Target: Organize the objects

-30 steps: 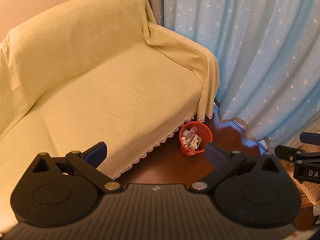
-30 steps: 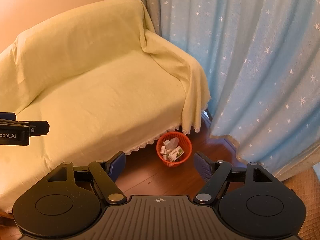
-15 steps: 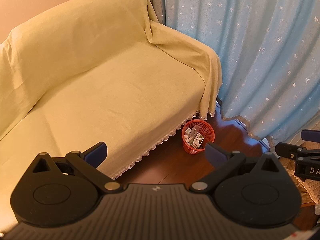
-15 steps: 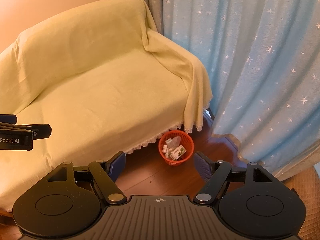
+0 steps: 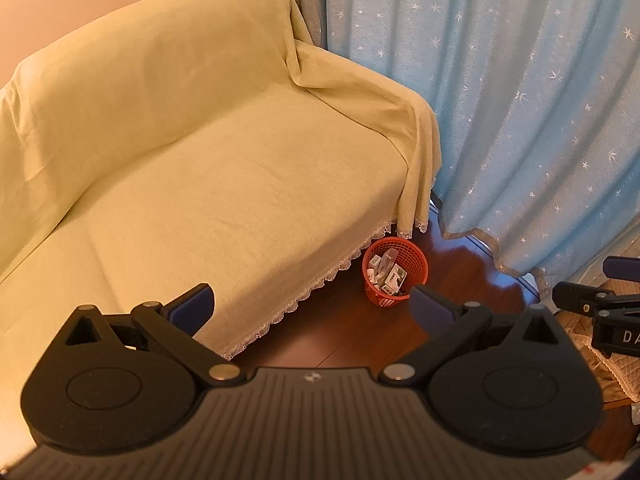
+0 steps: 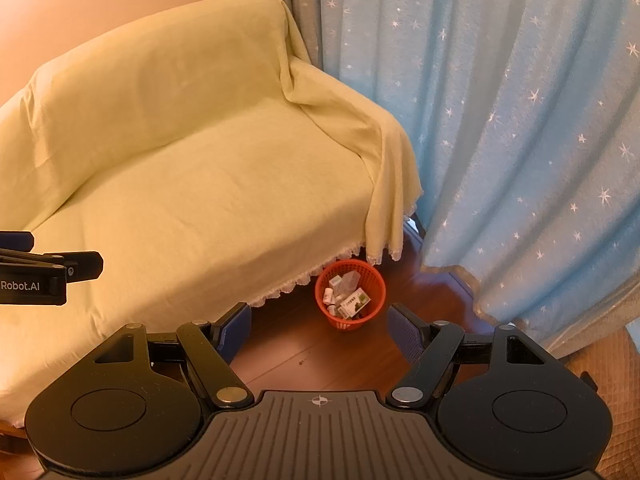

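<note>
Down on the dark wood floor, just beside the lace hem of the sofa cover [image 5: 208,184]: red mesh basket [image 5: 416,276], upright, loaded with small white boxes [image 6: 352,302] and what looks like a little bottle. Sits near the foot of the star-print blue curtain [image 5: 520,100], at the sofa's right corner. Nothing loose on the sofa seat, nothing else lying on the visible floor.

Left gripper [image 5: 312,306] spread wide, nothing between the blue pads; right gripper [image 6: 320,330] likewise released and empty, both held well above the basket and apart from it.

Against the views of a second ago: almost no change. Basket drifted only slightly in both wrist views, contents the same, jaws at the same spread. Reads as a hold or slow pull-back rather than a reach.

Likely meaning: items already gathered into the basket, task at or near its end, unless more objects lie outside the frames.
</note>
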The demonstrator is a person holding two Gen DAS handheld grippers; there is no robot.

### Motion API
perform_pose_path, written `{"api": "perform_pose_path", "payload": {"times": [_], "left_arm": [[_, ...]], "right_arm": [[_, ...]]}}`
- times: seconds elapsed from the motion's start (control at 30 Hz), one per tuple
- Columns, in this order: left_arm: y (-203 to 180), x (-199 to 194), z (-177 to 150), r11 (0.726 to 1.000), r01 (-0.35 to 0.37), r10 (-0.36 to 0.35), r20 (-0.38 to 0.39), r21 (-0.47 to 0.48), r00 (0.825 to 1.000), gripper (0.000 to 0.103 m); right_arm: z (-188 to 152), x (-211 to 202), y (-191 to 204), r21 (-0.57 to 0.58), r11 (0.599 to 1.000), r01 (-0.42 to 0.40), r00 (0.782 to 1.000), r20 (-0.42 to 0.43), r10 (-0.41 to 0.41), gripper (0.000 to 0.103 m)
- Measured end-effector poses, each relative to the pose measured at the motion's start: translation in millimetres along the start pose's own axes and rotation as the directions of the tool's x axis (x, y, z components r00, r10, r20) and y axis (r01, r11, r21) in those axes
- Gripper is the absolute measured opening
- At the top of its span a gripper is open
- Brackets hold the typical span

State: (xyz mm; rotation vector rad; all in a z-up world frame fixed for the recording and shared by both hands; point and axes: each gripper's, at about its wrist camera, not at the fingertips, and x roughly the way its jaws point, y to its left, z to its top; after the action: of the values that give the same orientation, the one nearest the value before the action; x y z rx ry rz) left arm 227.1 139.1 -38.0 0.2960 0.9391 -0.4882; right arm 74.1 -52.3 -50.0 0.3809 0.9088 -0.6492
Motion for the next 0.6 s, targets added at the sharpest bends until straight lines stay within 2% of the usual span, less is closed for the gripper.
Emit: {"api": "perform_pose_path", "payload": {"times": [0.5,0.6], "left_arm": [[2.9,3.1,-3.4,1.000,-0.003,0.003,-0.005,0.007,1.000,0.102],[6.0,1.6,-5.3,1.000,-0.006,0.006,0.022,0.000,1.000,0.102]], "right_arm": [[0.6,2.2,3.1,-0.007,1.000,-0.001,1.000,-0.004,0.001,0.072],[0.8,3.0,3.5,-0.006,1.000,-0.002,1.000,-0.007,0.001,0.072]]}}
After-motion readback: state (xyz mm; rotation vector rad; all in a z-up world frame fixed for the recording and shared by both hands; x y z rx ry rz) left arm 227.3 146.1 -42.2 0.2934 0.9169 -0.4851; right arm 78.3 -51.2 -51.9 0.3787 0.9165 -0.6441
